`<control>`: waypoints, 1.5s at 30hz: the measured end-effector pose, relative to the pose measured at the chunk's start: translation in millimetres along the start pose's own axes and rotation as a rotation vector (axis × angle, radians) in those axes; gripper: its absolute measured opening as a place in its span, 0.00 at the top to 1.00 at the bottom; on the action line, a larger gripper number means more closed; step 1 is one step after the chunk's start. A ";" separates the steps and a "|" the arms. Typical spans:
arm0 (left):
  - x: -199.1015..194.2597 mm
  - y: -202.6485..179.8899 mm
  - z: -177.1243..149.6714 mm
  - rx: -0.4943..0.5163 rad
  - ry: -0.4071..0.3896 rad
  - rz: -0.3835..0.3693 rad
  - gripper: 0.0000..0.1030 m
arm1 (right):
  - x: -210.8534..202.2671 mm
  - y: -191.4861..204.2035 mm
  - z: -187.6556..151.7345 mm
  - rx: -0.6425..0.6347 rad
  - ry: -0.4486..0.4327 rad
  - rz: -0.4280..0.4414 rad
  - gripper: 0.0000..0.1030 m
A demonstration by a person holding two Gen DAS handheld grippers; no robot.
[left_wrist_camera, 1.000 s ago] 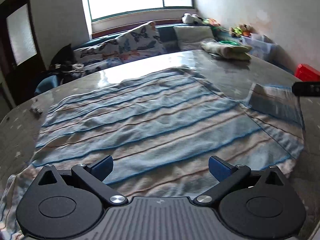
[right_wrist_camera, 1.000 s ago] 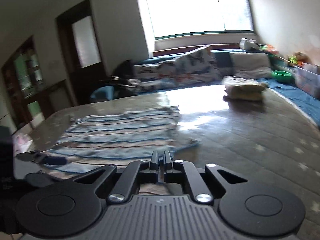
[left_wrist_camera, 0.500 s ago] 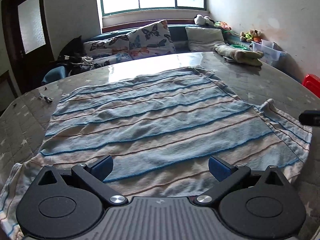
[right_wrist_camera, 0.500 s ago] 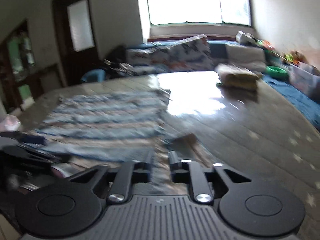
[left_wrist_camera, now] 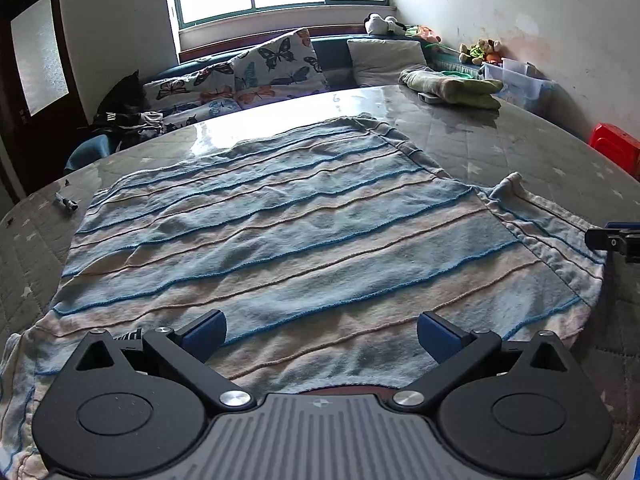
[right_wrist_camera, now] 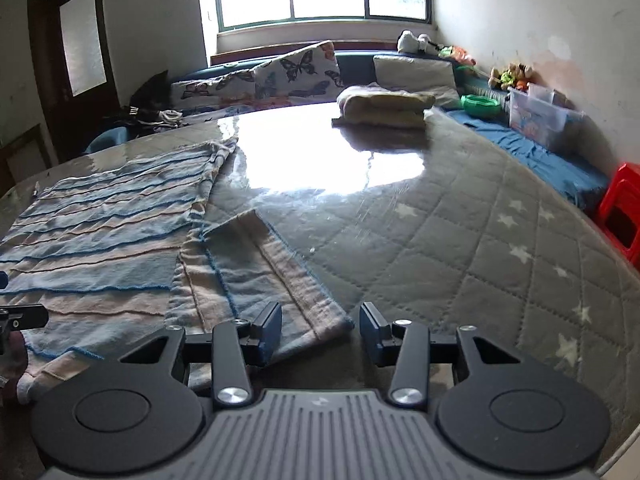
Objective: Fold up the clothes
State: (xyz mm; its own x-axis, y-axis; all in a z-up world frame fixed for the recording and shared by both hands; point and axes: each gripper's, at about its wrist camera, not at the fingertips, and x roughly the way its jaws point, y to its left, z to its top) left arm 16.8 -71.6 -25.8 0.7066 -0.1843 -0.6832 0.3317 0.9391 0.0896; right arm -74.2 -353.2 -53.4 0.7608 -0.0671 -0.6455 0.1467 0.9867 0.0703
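A blue-and-beige striped towel (left_wrist_camera: pixel 300 232) lies spread flat on the quilted grey table (left_wrist_camera: pixel 520 152). My left gripper (left_wrist_camera: pixel 320 332) stands wide open above the towel's near edge, nothing between its pads. My right gripper (right_wrist_camera: pixel 320 328) hovers low over the towel's right end (right_wrist_camera: pixel 256 264), which lies flat on the table. Its jaws are opening; the towel's corner lies under the gap and the pads do not press it. The right gripper's tip (left_wrist_camera: pixel 616 240) shows at the right edge of the left wrist view, and the left gripper's tip (right_wrist_camera: pixel 20 320) at the left edge of the right wrist view.
A folded pile of cloth (right_wrist_camera: pixel 384 106) sits at the table's far side. A small dark object (left_wrist_camera: pixel 66 202) lies near the far left edge. Beyond the table are a sofa with butterfly cushions (left_wrist_camera: pixel 276 64), a plastic box (right_wrist_camera: pixel 544 116) and a red stool (right_wrist_camera: pixel 620 216).
The right gripper, shut on the raised right corner of the towel, came down and opened; the corner now lies flat on the table. The left gripper stayed open and in place.
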 end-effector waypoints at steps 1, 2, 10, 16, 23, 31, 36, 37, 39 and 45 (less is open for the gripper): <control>0.2 -0.2 0.0 0.000 0.001 0.001 0.00 | 0.0 1.3 -0.3 -0.003 -0.002 -0.003 0.63; 0.3 -0.5 0.0 0.000 0.002 0.003 0.00 | -0.2 2.1 -0.5 -0.002 -0.003 -0.001 0.75; -0.9 3.6 0.0 -0.010 -0.004 0.013 0.00 | -24.2 15.2 13.6 0.012 -0.075 0.104 0.91; -4.3 13.9 -0.2 -0.039 -0.016 0.027 0.00 | -46.2 51.9 31.2 -0.079 -0.137 0.252 0.92; -7.5 27.9 -1.8 -0.076 -0.022 0.047 0.00 | -42.9 98.6 36.1 -0.169 -0.122 0.390 0.91; -6.5 31.7 -0.6 -0.089 -0.020 0.055 0.00 | -30.8 118.3 24.2 -0.229 -0.035 0.475 0.79; -5.2 24.2 4.5 -0.073 -0.027 0.034 0.00 | -21.0 109.3 36.3 -0.238 -0.036 0.422 0.76; -4.4 20.7 5.5 -0.064 -0.027 0.027 0.00 | -14.4 107.6 40.3 -0.239 -0.031 0.402 0.76; -1.9 14.5 6.6 -0.048 -0.024 0.016 0.00 | 0.3 105.7 47.8 -0.236 -0.017 0.372 0.76; 7.4 0.9 9.6 -0.013 -0.006 -0.005 0.00 | 43.5 111.1 64.7 -0.265 0.016 0.333 0.76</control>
State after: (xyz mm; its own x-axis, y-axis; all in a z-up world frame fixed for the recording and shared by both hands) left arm 28.3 -75.0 -23.8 0.7084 -0.1909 -0.6794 0.3275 0.9417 0.0768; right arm 16.0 -256.1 -24.5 0.7289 0.2616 -0.6327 -0.2741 0.9583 0.0804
